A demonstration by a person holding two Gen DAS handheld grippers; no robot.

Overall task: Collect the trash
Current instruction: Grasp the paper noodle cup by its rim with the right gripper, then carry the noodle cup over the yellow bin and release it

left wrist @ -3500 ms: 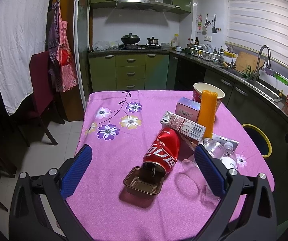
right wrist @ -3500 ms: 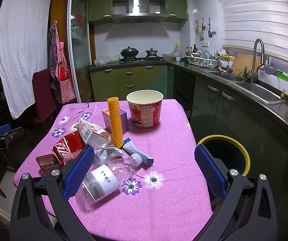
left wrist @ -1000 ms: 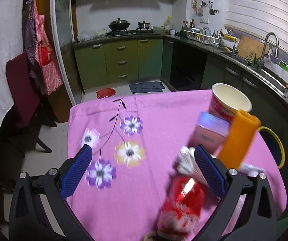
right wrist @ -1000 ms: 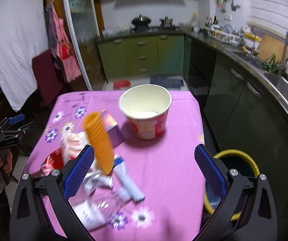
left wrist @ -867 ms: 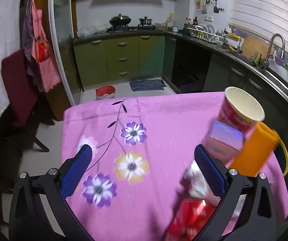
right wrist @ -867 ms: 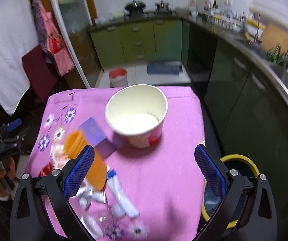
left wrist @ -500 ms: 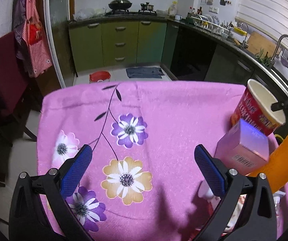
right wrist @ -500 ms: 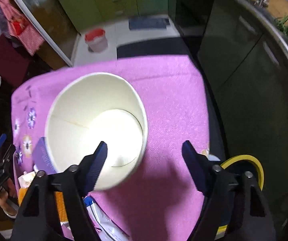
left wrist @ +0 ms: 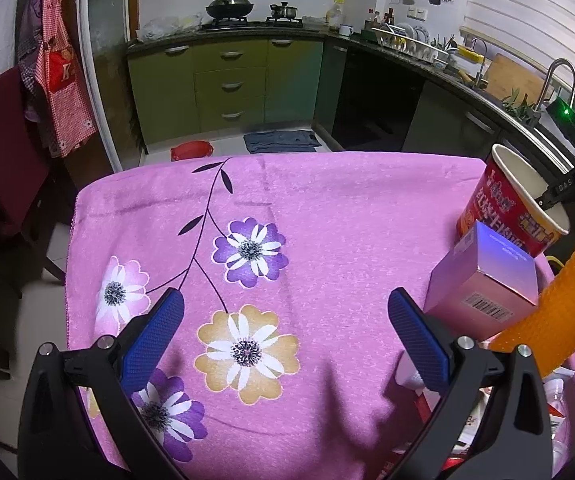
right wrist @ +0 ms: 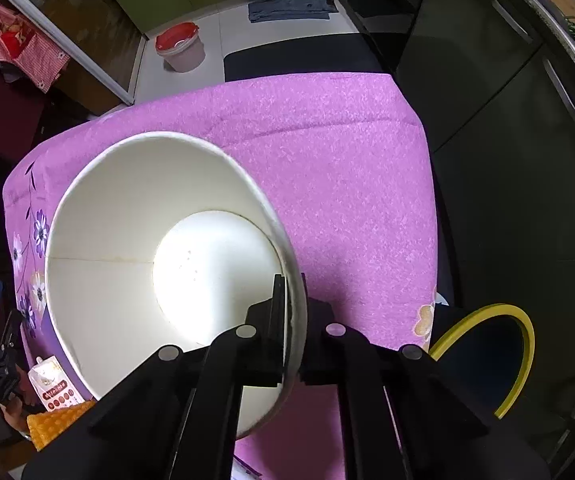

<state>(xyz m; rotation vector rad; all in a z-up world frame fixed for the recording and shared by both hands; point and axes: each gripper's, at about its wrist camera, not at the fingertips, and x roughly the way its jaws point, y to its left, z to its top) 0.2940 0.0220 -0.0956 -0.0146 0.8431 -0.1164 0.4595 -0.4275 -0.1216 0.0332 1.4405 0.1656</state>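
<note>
A large red paper noodle cup (right wrist: 127, 248), white inside and empty, stands on the pink flowered tablecloth (right wrist: 327, 152). My right gripper (right wrist: 289, 308) points straight down and is shut on the cup's near rim, one finger inside, one outside. In the left wrist view the same cup (left wrist: 507, 208) sits at the right edge with the right gripper (left wrist: 555, 194) on its rim. My left gripper (left wrist: 287, 320) hangs open over the flowered cloth (left wrist: 307, 208) with nothing between its blue pads. A pink box (left wrist: 487, 280) and an orange ribbed tube (left wrist: 563, 308) stand just right of it.
A yellow-rimmed bin (right wrist: 515, 360) stands on the floor beside the table's right edge. More wrappers and a bottle lie at the lower right (left wrist: 555, 408). A red-lidded tub (right wrist: 179, 48) sits on the floor beyond the table. Green cabinets (left wrist: 227, 80) line the far wall.
My right gripper dropped over the noodle cup, tilted to point straight down, and went from wide open to shut on its rim. My left gripper moved forward and lower over the cloth, then held still.
</note>
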